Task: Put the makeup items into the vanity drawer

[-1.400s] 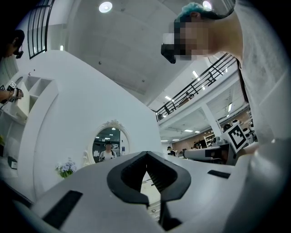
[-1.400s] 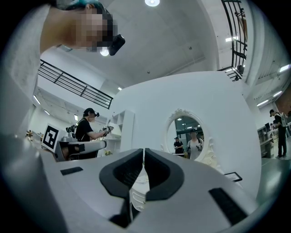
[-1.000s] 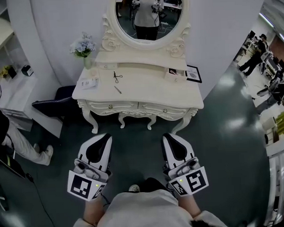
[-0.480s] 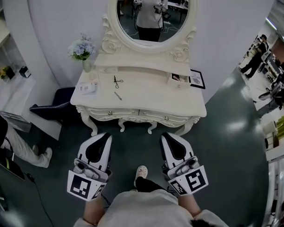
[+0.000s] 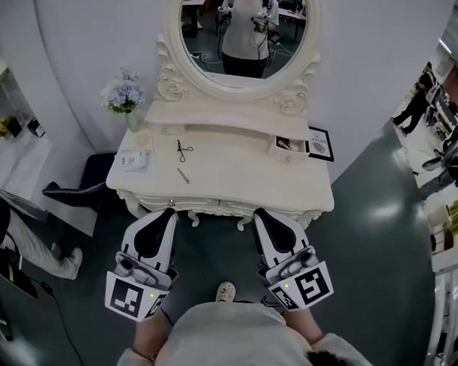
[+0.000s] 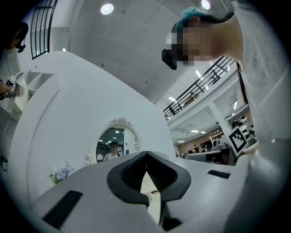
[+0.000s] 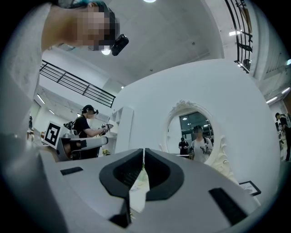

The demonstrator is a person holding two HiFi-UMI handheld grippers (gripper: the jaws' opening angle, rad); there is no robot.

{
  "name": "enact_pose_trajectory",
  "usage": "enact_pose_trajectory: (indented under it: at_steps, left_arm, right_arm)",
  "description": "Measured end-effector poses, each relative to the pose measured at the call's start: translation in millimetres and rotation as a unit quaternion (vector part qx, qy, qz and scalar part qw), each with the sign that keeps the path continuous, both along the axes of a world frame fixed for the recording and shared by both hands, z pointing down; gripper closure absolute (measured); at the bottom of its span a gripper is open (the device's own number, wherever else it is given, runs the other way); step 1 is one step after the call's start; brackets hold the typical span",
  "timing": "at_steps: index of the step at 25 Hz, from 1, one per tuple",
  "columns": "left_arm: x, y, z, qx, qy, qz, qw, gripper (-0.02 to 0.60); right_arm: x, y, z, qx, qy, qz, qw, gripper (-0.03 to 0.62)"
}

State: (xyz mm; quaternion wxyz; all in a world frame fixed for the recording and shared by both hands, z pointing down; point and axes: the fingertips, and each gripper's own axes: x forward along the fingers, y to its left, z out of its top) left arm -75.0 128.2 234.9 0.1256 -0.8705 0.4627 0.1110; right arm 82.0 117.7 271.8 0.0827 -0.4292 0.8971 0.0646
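Makeup items (image 5: 181,149) are closer now, so picking up can start soon; left gripper (image 5: 168,213) and right gripper (image 5: 259,213) are squeezed together, empty.

My white plastic left gripper (image 5: 167,213) and right gripper (image 5: 258,213), black ribbed jaw linings, black-and-white square-marker cubes (image 5: 133,297) with green lights, my light grey top (image 5: 234,340), pale shoe (image 5: 226,292)

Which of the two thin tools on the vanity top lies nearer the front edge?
The slim straight stick, lying diagonally. The dark scissor-handled tool sits behind it, farther from the front edge.
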Motion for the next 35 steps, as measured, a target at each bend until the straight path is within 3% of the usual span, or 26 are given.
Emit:
enact_pose_trajectory:
  at_steps: [5, 15, 35]
  left_arm:
    - [17, -29, 7, -0.002, -0.005, -0.004, 1.0, 0.568]
    - [9, -61, 16, -0.015, -0.011, -0.019, 0.9996, 0.568]
    - [-41, -166, 16, -0.018, -0.017, 0.048, 0.9986, 0.566]
  right_arm:
    - [14, -33, 7, -0.006, -0.005, -0.008, 1.0, 0.568]
    - [6, -68, 19, -0.019, -0.008, -0.021, 1.0, 0.568]
    - [-49, -156, 17, -0.019, -0.009, 0.036, 0.999, 0.568]
